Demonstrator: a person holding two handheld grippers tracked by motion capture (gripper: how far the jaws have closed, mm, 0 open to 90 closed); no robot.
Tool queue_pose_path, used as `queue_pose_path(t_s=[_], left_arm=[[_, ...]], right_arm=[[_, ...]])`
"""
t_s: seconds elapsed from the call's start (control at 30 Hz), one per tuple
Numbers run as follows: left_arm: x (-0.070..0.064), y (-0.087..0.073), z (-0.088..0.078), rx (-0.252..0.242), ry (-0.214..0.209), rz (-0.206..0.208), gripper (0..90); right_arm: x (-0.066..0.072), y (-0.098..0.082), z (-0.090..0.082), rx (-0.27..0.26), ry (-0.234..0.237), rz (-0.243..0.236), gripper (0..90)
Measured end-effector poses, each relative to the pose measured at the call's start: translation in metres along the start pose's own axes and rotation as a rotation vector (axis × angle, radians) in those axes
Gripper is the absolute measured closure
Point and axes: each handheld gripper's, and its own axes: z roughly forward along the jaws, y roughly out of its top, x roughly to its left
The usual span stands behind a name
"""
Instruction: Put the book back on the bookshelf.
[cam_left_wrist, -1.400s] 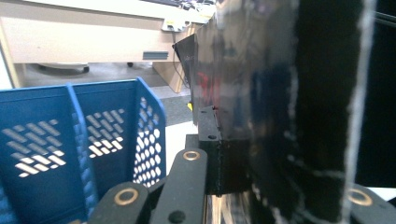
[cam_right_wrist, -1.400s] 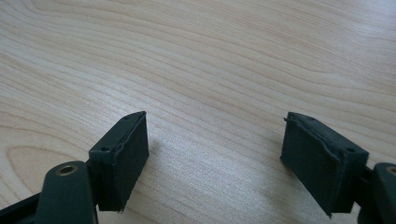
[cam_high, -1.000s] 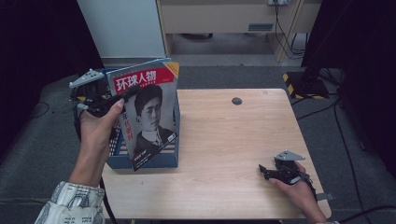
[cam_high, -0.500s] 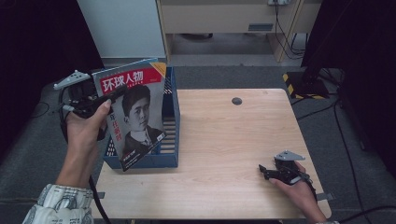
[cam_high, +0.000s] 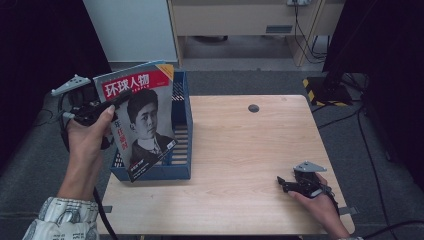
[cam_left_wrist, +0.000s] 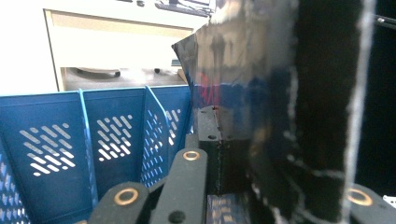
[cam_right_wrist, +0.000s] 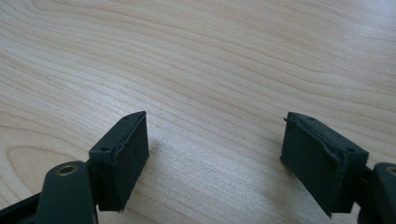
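A magazine (cam_high: 145, 125) with a red title band and a black-and-white portrait stands tilted over the left side of a blue file rack (cam_high: 183, 125). My left gripper (cam_high: 117, 98) is shut on its upper left edge, held from the table's left side. In the left gripper view the glossy magazine (cam_left_wrist: 280, 93) rises between the jaws of the left gripper (cam_left_wrist: 233, 154), and the blue rack's perforated dividers (cam_left_wrist: 56, 140) lie behind. My right gripper (cam_high: 283, 182) rests low at the table's front right, open. The right gripper (cam_right_wrist: 215, 149) has bare wood between its pads.
The light wooden table (cam_high: 240, 150) has a dark round hole (cam_high: 253, 108) near its far edge. A white cabinet (cam_high: 135, 30) and a wooden desk (cam_high: 240, 20) stand beyond the table. Cables and a yellow-black striped base (cam_high: 312, 86) lie on the floor at right.
My left hand has carried the magazine to the left, off the middle of the rack toward its left wall. The right hand has stayed put.
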Motion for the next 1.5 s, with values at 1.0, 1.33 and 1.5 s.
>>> queue_pose_path(t_s=[1.0,1.33,1.5], left_arm=[[0.032,-0.005,-0.043,-0.030,0.080,-0.020,86.9],[0.042,-0.002,-0.063,-0.042,0.117,-0.019,86.9],[0.048,-0.002,-0.070,-0.051,0.131,-0.026,86.9]], right_arm=[[0.000,0.000,0.000,0.000,0.000,-0.001,23.1],[0.000,0.000,0.000,0.001,0.001,0.000,23.1],[0.000,0.000,0.000,0.000,0.001,0.000,23.2]])
